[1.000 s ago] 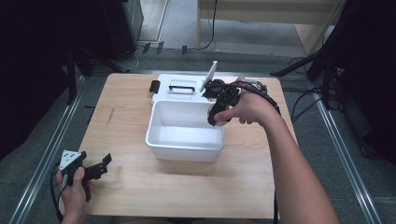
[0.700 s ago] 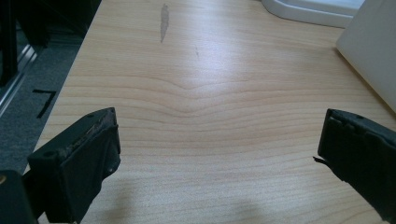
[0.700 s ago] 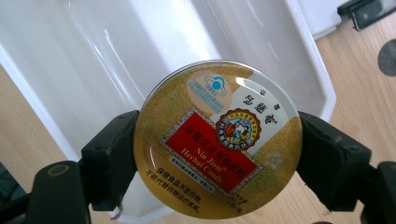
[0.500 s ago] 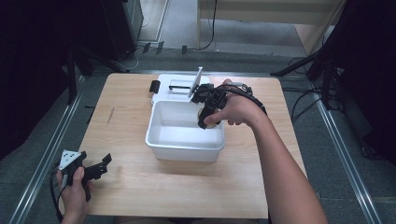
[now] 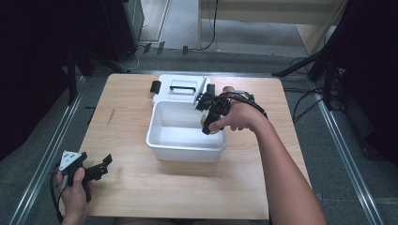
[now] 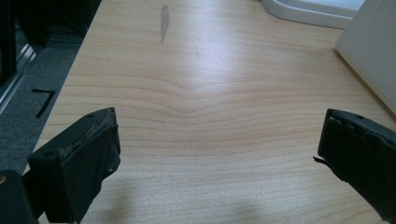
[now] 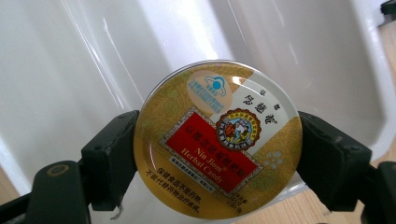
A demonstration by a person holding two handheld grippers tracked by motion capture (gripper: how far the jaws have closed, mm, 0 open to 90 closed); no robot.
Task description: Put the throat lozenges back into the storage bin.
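Glossy round tin (image 7: 217, 140) | clamped, right gripper (image 7: 217, 154) | over white plastic bin (image 5: 185, 143)

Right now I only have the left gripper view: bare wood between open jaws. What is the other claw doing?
Observer: The right claw is over the white bin, shut on a round gold candy tin.
Operator: Is the tin down in the bin yet?
Observer: No. In the right gripper view it is clamped by its rim, with the bin's inner walls behind it.
Operator: Where is the bin's lid?
Observer: The white lid lies flat on the table just behind the bin, black handle up.
Operator: And my claw?
Observer: The left claw sits at the table's near left corner, away from the bin.
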